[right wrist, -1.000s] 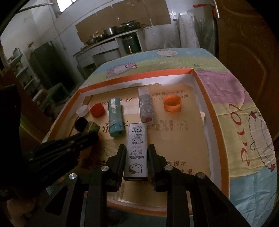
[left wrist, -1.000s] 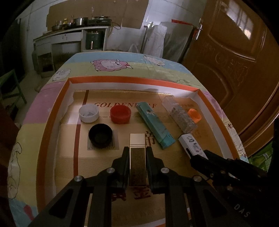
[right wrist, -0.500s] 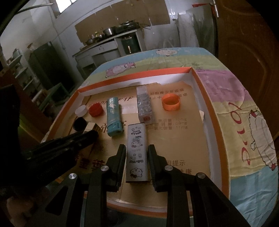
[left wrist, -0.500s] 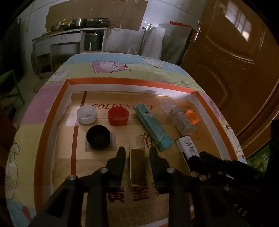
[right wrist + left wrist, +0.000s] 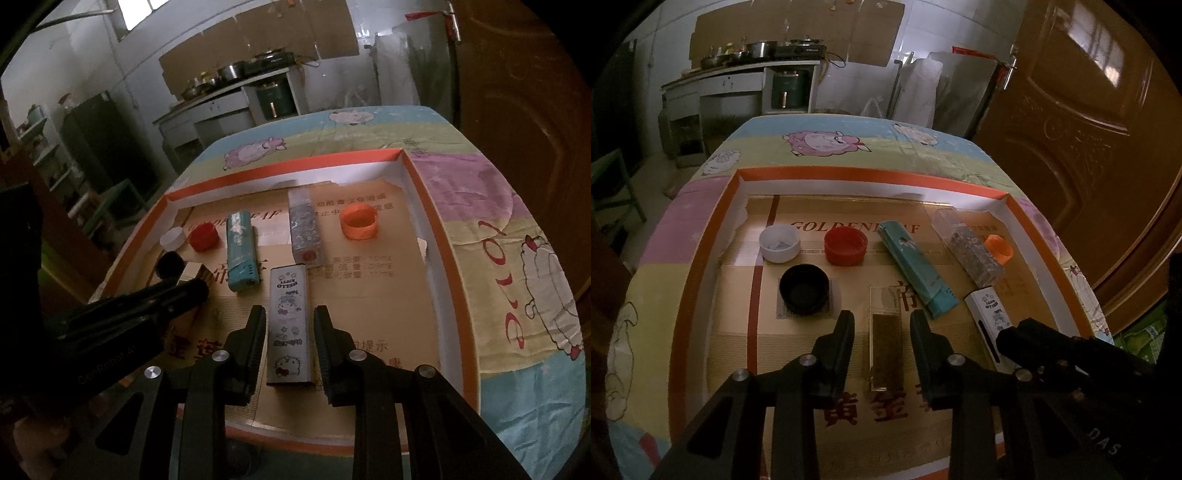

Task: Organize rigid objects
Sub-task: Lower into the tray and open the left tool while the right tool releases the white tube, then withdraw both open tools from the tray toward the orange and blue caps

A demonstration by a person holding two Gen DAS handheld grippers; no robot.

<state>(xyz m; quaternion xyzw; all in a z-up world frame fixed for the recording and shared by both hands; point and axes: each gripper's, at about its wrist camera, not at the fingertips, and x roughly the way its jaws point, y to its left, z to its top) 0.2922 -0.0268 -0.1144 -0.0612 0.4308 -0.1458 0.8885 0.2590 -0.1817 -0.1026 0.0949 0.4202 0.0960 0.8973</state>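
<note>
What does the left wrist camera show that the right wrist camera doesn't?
Only the left wrist view shows the whole gold box, lying between the opening left hand-held gripper with gaps either side. Only the right wrist view shows the full Hello Kitty box between the right hand-held gripper. Both show the tray, teal box and orange cap.

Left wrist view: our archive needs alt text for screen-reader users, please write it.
The left gripper, jaws opening, straddles a gold box lying in an orange-rimmed tray. Beyond lie black, white and red caps and a teal box.
</note>
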